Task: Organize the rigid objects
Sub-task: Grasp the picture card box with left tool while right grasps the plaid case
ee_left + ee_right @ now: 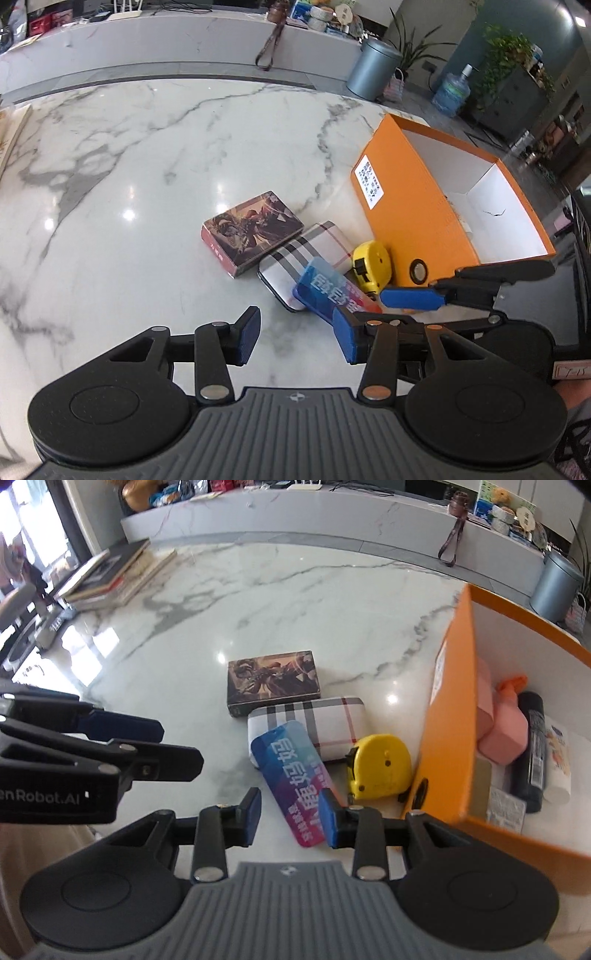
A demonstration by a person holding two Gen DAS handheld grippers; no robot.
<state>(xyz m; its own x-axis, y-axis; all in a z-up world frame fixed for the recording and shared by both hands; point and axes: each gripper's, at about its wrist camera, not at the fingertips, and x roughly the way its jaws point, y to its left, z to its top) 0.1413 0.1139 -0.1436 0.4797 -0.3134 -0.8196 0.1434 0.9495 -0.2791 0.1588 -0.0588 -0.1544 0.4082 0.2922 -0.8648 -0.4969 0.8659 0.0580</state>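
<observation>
A blue-and-pink card box lies slanted on the marble table, propped on a plaid case. Behind them is a brown illustrated box. A yellow tape measure rests against the orange box. My right gripper is open over the card box's near end, its right finger overlapping it and the left finger clear of it. My left gripper is open above bare marble, just left of the card box. One of the right gripper's pads shows near the tape measure.
The orange box holds a pink bottle and a black bottle. A stack of books sits at the table's far left. A strap hangs over the raised ledge behind, and a grey bin stands beyond the table.
</observation>
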